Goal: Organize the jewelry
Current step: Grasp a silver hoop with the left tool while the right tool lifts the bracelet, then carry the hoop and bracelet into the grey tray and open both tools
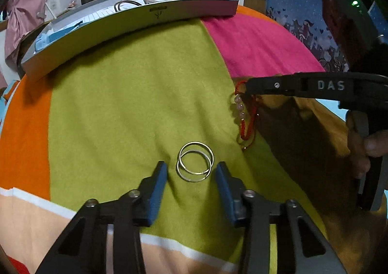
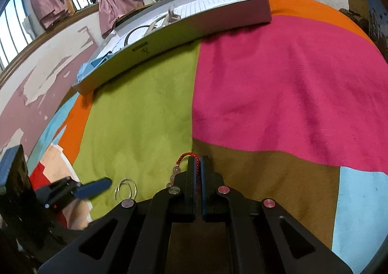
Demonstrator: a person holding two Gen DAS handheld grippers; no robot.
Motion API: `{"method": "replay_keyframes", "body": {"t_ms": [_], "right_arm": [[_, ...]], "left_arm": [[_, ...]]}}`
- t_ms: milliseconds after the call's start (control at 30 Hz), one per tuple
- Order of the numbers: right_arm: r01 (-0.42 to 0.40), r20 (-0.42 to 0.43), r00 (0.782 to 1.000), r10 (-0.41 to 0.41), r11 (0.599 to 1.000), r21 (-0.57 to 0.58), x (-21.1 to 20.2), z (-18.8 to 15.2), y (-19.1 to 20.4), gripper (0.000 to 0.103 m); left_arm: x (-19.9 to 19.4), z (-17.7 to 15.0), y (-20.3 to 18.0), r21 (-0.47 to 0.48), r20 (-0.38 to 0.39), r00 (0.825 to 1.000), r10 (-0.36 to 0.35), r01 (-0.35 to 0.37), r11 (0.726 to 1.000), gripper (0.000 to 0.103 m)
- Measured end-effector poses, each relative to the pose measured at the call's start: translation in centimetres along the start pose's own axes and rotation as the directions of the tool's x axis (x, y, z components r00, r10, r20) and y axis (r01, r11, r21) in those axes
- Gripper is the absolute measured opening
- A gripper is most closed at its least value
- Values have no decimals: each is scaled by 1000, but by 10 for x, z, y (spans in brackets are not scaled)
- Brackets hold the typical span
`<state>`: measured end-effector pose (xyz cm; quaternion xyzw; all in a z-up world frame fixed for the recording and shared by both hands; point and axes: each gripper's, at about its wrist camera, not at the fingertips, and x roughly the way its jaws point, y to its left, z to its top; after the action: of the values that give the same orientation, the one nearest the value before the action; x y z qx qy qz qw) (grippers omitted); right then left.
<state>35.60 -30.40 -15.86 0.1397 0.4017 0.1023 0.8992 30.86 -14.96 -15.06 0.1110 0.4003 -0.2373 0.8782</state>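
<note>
Item one: two thin metal rings (image 1: pixel 195 162), overlapping flat on the green panel of a patchwork blanket (image 1: pixel 126 104). They look light, stiff and smooth, likely to slide or skate away under a pinch, and they sit so low on soft cloth that the pads would have to press into the fabric to catch an edge; the best hold seems to be across the overlapped pair at the outer rims, at 3 and 9 o'clock. In the left wrist view they lie just beyond and between the blue pads of the left gripper (image 1: pixel 191 169), toward 12 o'clock, with a gap on each side; the jaws stand at a narrow-to-medium spread, touching nothing. Item two: a red corded bracelet (image 1: pixel 245 118) with pale pink beads, soft and limp, light, the cord giving a surer hold than the round beads. The right gripper (image 2: pixel 197 165) is closed on its red cord, with the loop arching out at the tips toward 11 o'clock and the beads hanging to the left of the jaws. From the left wrist view the bracelet dangles at about 2 o'clock from the rings, near but apart. Item three: a shallow grey box (image 1: pixel 135 19), open, at 12 o'clock on the blanket's far edge, well apart from both grippers; a dark hoop lies inside, other contents unclear.
</note>
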Motion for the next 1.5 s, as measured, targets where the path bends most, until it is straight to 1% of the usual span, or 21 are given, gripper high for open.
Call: {"method": "replay_keyframes", "body": {"t_ms": [33,67,167,267,400,500,633,733,800,900,967,1067,1167,1200,1300,1367,1500], "right_arm": [[-6,5,1000,6,1000,0,-1,1,1,3],[-10,7,1000,10,1000,0,-2,1,0,3],[-24,22,999,24,1000,-2,-4,4,3,3],[-37,34,999,37,999,-4,-7,6,7,3],[-56,56,997,57,998,-14,-13,9,9,3],[-68,79,994,69,998,-15,-20,10,11,3],[-78,118,990,80,997,-28,-30,16,15,3],[-85,152,984,91,995,-43,-38,24,18,3],[-93,170,980,101,994,-52,-44,29,17,3],[-111,210,970,124,991,-72,-55,43,22,3],[-127,244,959,145,988,-86,-62,56,23,3],[-124,275,949,151,986,-115,-67,79,26,3],[-128,304,940,158,985,-115,-64,107,30,3],[-134,310,937,162,985,-107,-62,116,31,3],[-125,311,938,151,987,-101,-46,143,41,3],[-90,299,946,125,988,-129,-33,159,50,3],[-50,262,960,96,983,-175,-12,174,66,3]], "left_arm": [[1,1,0,-5,-3,1000,2,-2,1000,30],[2,2,2,-13,-6,1000,2,-2,1000,28],[3,2,4,-29,-7,1000,-12,12,1000,28],[-1,1,4,-35,2,1000,-11,11,999,28],[-13,2,14,-80,39,999,-1,4,997,28],[-24,11,25,-131,76,997,5,5,991,28],[-34,23,37,-164,108,994,9,9,986,28],[-42,35,44,-168,131,991,15,8,986,28],[-47,49,44,-158,147,989,14,9,987,28],[-54,71,55,-170,162,987,8,20,985,28],[-60,87,66,-187,181,983,9,25,982,28],[-67,114,82,-214,214,977,20,27,976,28],[-66,139,100,-255,227,972,57,3,967,28],[-64,147,109,-272,228,970,84,-19,962,28],[-53,162,126,-306,218,966,140,-68,950,28],[-44,166,135,-313,198,968,157,-89,945,28],[-28,168,146,-327,170,967,189,-125,937,28]]}}
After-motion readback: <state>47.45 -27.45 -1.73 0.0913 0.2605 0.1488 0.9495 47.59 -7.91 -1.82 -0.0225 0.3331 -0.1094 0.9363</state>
